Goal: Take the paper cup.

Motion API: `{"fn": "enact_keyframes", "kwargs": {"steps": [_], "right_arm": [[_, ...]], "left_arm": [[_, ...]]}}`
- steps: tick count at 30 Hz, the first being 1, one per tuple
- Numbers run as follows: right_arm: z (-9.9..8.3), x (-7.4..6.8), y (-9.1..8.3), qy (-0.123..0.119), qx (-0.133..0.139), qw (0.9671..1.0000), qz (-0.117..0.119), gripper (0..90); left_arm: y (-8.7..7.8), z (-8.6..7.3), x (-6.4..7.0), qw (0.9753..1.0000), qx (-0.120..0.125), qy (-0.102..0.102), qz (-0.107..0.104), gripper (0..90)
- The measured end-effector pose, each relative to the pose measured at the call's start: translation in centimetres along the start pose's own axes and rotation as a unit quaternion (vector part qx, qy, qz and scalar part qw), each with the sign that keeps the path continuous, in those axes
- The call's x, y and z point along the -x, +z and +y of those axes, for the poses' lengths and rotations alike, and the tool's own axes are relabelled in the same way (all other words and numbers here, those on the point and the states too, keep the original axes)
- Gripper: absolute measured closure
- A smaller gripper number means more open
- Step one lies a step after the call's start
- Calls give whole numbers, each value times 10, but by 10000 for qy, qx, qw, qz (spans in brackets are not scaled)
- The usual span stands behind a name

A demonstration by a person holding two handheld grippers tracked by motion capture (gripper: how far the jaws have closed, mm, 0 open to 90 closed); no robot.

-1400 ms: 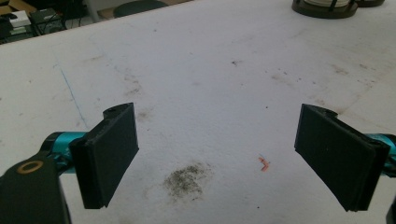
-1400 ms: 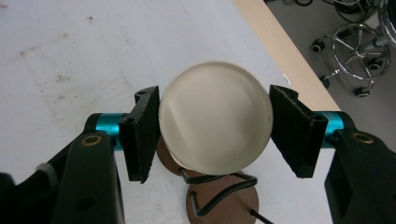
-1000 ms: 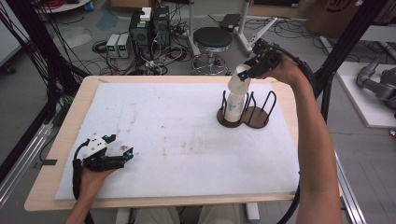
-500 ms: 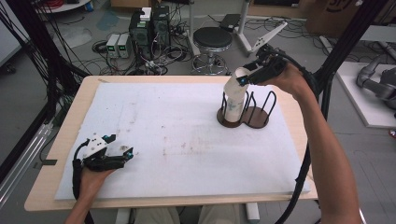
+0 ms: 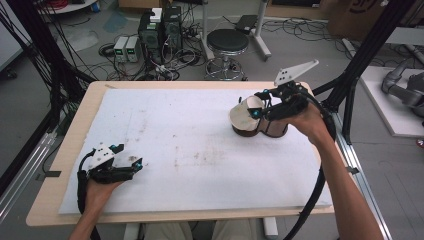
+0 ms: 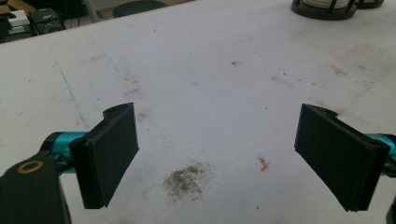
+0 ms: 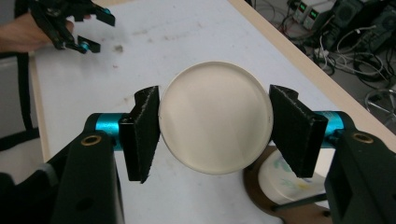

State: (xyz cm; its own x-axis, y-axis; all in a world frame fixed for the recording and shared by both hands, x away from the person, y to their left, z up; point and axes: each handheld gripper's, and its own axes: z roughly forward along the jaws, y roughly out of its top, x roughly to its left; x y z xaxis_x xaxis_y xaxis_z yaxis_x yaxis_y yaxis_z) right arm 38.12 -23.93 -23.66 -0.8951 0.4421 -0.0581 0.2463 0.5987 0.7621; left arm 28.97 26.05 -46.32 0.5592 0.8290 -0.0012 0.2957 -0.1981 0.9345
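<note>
The right claw [image 7: 215, 126] pinched a cream-coloured cup [image 7: 215, 123] across its round base, tipped on its side just above the dark wooden rack [image 5: 262, 129], probably to clear its posts. Another cup [image 7: 280, 179] sat in the rack's ring below. The left claw [image 6: 217, 154] rested spread and empty on the white tabletop [image 5: 190, 145], well apart.

Black grippers [image 5: 257, 111] w/ teal joints, black cables, grey plate [image 5: 296, 72]
</note>
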Motion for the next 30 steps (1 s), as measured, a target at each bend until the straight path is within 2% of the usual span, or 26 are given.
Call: {"fn": "enact_keyframes", "kwargs": {"steps": [3, 12, 17, 20, 21, 30], "right_arm": [[-13, -11, 6, 15, 241, 9997, 44, 378], [-37, -39, 22, 115, 635, 9977, 185, 378], [-52, -56, 36, 39, 890, 9954, 346, 378], [-59, -62, 44, 39, 963, 9947, 360, 378], [-63, -65, 49, 63, 1068, 9935, 380, 378], [-70, -72, 58, 61, 1272, 9911, 375, 378]], "left_arm": [[0, 0, 0, 10000, 3, 10, -7, 132], [0, 0, 0, 10000, 23, 6, -32, 132], [0, 0, 0, 10000, 15, 25, -32, 132], [0, 0, 0, 10000, 31, 8, -33, 132], [0, 0, 0, 10000, 28, 4, -37, 132], [-1, 0, -1, 10000, 47, -57, -40, 132]]}}
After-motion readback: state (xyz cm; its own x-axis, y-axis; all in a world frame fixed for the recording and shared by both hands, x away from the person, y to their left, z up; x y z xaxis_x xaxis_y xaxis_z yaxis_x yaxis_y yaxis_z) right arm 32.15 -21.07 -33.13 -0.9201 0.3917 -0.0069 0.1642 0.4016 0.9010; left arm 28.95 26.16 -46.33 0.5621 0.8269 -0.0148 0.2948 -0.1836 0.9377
